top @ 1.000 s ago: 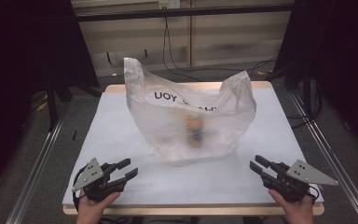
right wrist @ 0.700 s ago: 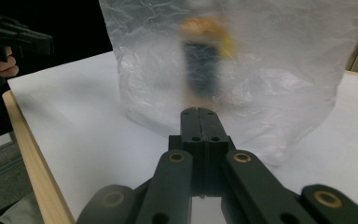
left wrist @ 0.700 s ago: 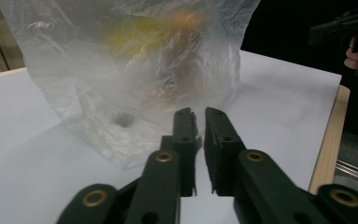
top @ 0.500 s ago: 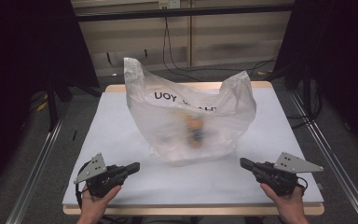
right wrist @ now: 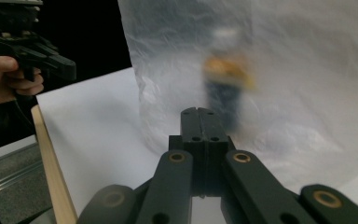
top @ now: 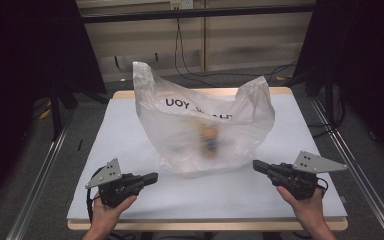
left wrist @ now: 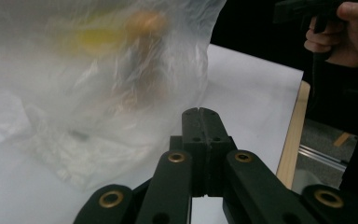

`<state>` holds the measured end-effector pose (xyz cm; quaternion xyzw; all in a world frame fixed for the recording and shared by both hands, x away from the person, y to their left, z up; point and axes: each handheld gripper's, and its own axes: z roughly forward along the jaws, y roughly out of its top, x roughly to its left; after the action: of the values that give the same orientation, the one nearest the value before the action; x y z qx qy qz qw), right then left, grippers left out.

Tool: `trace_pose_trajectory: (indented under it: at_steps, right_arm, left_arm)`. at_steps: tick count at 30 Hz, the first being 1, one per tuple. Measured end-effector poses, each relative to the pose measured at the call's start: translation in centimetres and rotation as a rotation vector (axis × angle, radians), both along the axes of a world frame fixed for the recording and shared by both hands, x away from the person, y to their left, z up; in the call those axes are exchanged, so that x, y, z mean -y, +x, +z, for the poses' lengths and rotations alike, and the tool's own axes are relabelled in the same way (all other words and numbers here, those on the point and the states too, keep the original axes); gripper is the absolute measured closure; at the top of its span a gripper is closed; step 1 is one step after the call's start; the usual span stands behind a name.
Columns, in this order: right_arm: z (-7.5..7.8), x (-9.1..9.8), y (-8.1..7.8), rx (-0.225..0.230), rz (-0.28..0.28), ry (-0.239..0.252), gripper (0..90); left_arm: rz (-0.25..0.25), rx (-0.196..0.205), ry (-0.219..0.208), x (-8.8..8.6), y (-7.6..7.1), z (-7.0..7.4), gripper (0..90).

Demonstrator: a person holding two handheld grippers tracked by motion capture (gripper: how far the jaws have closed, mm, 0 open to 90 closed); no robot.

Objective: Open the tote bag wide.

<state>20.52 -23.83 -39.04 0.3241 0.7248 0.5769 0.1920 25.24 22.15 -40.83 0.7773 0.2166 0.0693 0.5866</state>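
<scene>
While both tools (top: 152,176) (top: 257,165) stay closed, bag (top: 200,125) untouched

Left claw (top: 152,176) and right claw (top: 258,165), each hand-held, point inward with jaws pressed together, empty.

- The plastic bag (top: 202,125) stands on the middle of the desk (top: 130,130), with a blurred item (top: 209,139) inside it.
- The left tool (top: 152,176) sits before the bag's left side, apart from it.
- The right tool (top: 256,165) sits near the bag's right edge.
</scene>
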Motion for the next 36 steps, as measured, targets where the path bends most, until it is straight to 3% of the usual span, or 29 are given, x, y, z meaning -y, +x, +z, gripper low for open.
trace_pose_trajectory:
  at_steps: [2, 10, 12, 16, 23, 26, 29, 35, 36]
  right_arm:
    - [0.8, 0.0, 0.4, -0.001, 0.007, 0.007, 90.0]
    - [2.7, -0.9, 2.0, 0.021, 0.039, 0.036, 90.0]
    - [3.2, -1.2, 2.4, 0.029, 0.046, 0.039, 90.0]
    - [4.2, -2.0, 3.0, 0.04, 0.062, 0.034, 90.0]
    - [6.6, -3.5, 3.8, 0.067, 0.077, 0.028, 90.0]
    - [7.7, -3.9, 3.9, 0.08, 0.083, 0.034, 90.0]
    - [9.9, -4.6, 4.4, 0.096, 0.075, 0.027, 90.0]
    - [11.4, -5.0, 5.8, 0.102, 0.037, 0.02, 90.0]
    - [11.7, -5.3, 6.4, 0.098, 0.03, 0.013, 90.0]
  left_arm:
    - [0.004, 0.003, -0.021, 0.5, 0.7, 0.9, 90.0]
    - [-0.004, 0.028, -0.013, 2.2, 2.1, 2.2, 90.0]
    - [-0.01, 0.024, -0.029, 2.7, 2.7, 2.6, 90.0]
    - [-0.024, 0.021, -0.061, 3.1, 3.3, 3.5, 90.0]
    - [-0.041, 0.048, -0.066, 4.0, 3.9, 5.3, 90.0]
    - [-0.045, 0.066, -0.089, 4.3, 4.3, 6.7, 90.0]
    - [-0.044, 0.103, -0.077, 4.8, 4.8, 9.0, 90.0]
    - [-0.04, 0.132, -0.091, 5.5, 5.9, 11.3, 90.0]
    - [-0.042, 0.138, -0.114, 5.6, 6.4, 12.3, 90.0]
